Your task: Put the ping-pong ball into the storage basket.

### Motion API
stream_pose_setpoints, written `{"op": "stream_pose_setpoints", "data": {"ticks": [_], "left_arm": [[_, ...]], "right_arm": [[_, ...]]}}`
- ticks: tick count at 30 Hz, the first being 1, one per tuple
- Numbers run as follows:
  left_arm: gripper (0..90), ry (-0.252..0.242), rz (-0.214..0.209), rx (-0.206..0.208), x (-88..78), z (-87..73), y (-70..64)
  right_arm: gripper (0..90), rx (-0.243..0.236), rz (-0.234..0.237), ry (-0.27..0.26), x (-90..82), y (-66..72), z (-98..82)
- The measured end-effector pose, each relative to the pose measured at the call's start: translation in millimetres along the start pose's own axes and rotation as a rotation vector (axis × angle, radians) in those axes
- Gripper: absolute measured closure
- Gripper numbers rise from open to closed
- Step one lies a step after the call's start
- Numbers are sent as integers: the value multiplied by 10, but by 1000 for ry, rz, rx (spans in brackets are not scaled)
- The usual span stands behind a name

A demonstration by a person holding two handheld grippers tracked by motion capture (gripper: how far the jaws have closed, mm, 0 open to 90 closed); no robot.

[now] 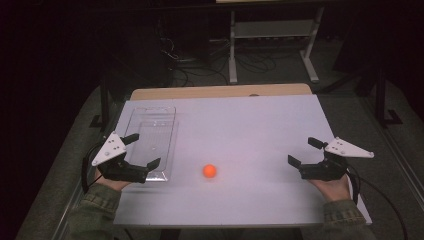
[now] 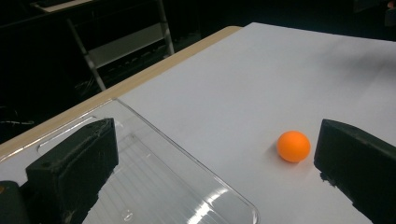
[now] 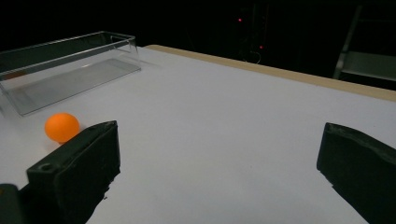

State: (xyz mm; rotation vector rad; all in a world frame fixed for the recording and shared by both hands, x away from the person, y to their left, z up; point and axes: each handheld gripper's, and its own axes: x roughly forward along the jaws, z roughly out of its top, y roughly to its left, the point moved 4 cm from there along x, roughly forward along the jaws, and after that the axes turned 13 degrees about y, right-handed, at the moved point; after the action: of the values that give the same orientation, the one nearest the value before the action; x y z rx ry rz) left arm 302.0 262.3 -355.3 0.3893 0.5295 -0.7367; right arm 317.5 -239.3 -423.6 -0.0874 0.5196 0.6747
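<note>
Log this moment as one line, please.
left hand-held gripper: open, over clear tray | right hand-held gripper: open, empty | orange ball: on table, beside tray

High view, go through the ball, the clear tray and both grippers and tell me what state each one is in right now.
Orange ball: resting loose on the white table, outside the tray, touched by nothing.
Clear tray: lying flat, open side up, empty.
Left gripper: open, holding nothing, its jaws over the tray's near end.
Right gripper: open, holding nothing, well apart from the ball.
</note>
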Motion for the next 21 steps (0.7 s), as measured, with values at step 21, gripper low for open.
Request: {"op": "stream_pose_setpoints", "data": {"ticks": [21], "left_arm": [[0, 82, -30, 55, 135, 164, 8]], "right_arm": [[0, -5, 2, 9, 12, 4, -6]]}}
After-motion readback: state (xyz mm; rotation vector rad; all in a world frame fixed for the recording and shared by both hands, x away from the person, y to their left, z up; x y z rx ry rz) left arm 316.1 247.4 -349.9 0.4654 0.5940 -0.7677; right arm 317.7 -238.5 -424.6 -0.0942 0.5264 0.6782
